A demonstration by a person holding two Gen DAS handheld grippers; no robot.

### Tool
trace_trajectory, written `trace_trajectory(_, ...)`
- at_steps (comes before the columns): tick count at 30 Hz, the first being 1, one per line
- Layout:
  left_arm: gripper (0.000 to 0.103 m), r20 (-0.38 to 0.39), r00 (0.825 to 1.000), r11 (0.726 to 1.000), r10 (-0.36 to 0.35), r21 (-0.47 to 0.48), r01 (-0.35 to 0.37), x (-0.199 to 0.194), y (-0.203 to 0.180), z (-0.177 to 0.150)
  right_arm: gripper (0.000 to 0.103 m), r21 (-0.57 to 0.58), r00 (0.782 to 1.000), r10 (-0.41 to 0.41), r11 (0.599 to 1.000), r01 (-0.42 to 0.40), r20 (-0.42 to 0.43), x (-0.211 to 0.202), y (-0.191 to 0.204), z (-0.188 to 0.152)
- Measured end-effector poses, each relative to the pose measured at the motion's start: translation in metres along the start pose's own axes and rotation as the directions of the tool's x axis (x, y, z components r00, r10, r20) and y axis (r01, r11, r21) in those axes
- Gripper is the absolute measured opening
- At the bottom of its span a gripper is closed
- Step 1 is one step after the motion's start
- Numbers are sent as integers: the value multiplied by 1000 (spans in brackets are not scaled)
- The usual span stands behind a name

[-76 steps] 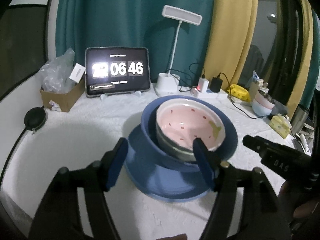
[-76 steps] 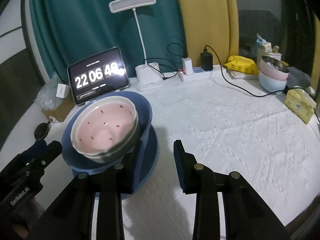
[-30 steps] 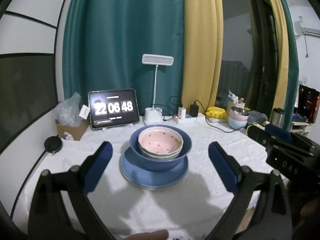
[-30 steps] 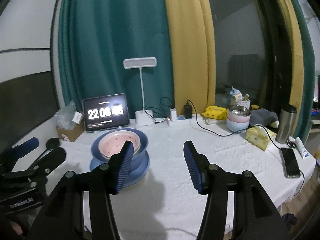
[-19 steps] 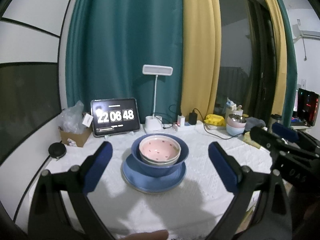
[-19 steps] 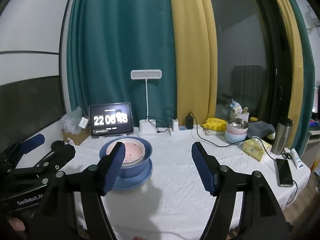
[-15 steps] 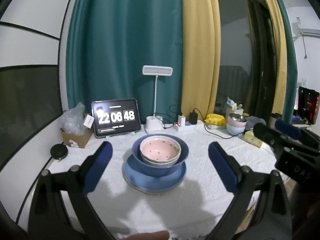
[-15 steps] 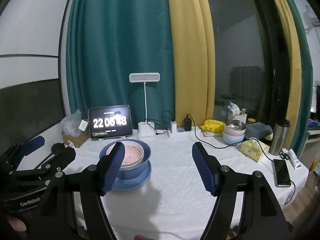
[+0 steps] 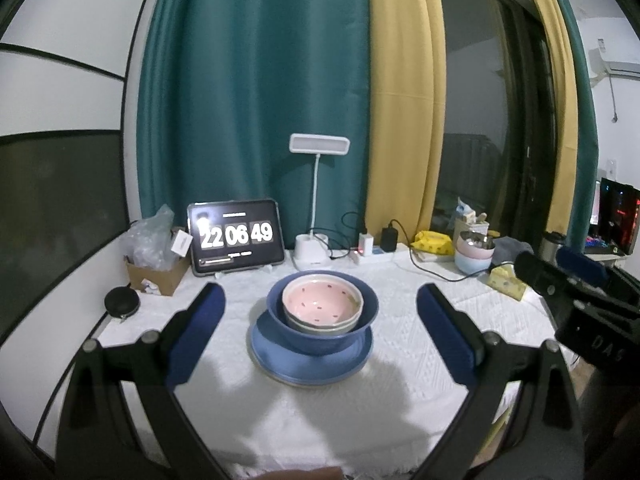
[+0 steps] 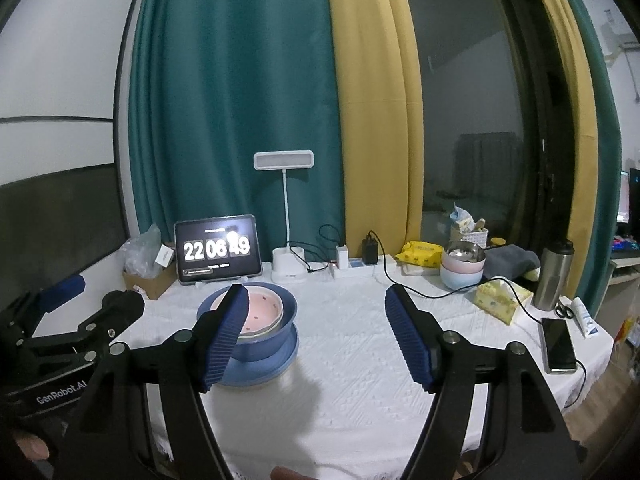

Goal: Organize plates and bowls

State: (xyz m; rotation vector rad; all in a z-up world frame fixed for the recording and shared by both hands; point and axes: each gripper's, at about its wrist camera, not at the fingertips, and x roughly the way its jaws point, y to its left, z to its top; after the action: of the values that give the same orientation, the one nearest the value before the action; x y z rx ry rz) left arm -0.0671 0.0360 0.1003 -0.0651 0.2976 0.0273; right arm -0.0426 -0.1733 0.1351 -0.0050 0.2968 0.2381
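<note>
The stacked bowls [image 9: 322, 312] were set on the plate [image 9: 310, 360] mid-desk, straight ahead of the left gripper [image 9: 320, 336], held wide and empty; the right gripper [image 10: 316, 332], just opened, empty, was offset rightward.

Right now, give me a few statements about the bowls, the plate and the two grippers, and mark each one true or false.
1. The pink bowl sits inside the blue bowl. True.
2. The blue bowl stands on the blue plate. True.
3. The left gripper is shut on the plate. False: it is open and holds nothing.
4. The right gripper grips the blue bowl. False: it is open, with nothing between its fingers.
5. The tablet stands behind the stack, by the curtain. True.
6. The stack lies tipped on its side. False: it stands upright on the table.
</note>
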Motion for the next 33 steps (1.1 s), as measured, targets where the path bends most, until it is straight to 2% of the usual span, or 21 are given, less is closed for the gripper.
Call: trace_trajectory(33,98,-1,1000,1000,2,-1,-2,1,1,1,74,1,1000,0,1000,0,-10,3,0,0)
